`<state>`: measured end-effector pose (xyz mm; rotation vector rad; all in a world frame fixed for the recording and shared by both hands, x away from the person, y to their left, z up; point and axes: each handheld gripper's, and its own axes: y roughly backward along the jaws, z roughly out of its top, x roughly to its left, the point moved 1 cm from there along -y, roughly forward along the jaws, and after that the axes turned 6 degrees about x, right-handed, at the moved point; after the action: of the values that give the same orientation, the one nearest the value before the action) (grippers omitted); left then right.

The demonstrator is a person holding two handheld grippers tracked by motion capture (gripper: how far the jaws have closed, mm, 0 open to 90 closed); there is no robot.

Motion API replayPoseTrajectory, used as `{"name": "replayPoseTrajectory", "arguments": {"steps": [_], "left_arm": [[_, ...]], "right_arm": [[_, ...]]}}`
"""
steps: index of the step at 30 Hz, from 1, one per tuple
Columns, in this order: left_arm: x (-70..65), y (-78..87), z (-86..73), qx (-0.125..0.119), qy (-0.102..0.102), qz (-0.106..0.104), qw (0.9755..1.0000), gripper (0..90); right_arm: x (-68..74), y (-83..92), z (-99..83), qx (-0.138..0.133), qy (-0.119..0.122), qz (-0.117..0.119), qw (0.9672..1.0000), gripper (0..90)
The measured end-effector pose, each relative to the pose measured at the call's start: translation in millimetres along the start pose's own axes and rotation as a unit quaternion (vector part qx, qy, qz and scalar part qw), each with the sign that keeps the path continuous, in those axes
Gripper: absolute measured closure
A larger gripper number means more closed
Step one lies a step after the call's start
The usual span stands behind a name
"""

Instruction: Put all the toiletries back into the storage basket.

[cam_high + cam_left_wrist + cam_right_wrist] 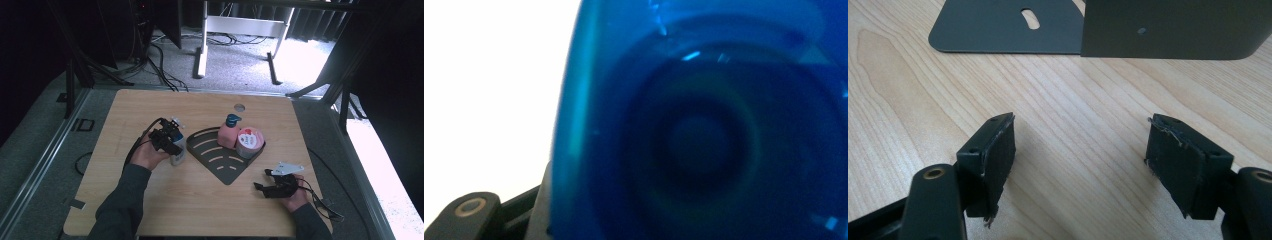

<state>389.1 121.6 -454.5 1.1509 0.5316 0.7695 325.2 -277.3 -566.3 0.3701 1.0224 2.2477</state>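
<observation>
A blue-tinted bottle (178,156) stands on the wooden table (150,107), just left of the dark corner caddy (220,162). My left gripper (171,142) is closed around it from the left. In the left gripper view the blue bottle (704,130) sits blurred right up against the camera, with a bit of black jaw at the bottom left. My right gripper (262,187) rests low near the table's front right. Its jaws stand open in the right gripper view (1080,155), with only bare wood between the pads.
The caddy (1168,30) holds a pink pump bottle (228,134) and a round pink-and-white tub (249,142) against its back wall. A small round hole (239,107) lies near the table's far edge. Cables and stand legs are on the floor beyond.
</observation>
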Motion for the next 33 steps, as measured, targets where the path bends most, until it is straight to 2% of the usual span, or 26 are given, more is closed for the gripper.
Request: {"name": "replayPoseTrajectory", "arguments": {"steps": [13,21,33], "left_arm": [[2.8,18.0,3.8,-0.027,0.017,0.007,0.9995,54.8],[-0.5,25.4,10.2,-0.036,0.007,0.004,0.9993,54.8],[-2.7,33.2,17.8,-0.044,0.006,0.008,0.9990,54.8]], "right_arm": [[0.0,0.0,0.0,0.000,0.000,0.000,1.0000,27.5],[-0.1,0.0,0.0,0.000,0.001,0.000,1.0000,27.5],[0.0,0.0,0.0,0.000,0.000,0.000,1.0000,27.5]]}}
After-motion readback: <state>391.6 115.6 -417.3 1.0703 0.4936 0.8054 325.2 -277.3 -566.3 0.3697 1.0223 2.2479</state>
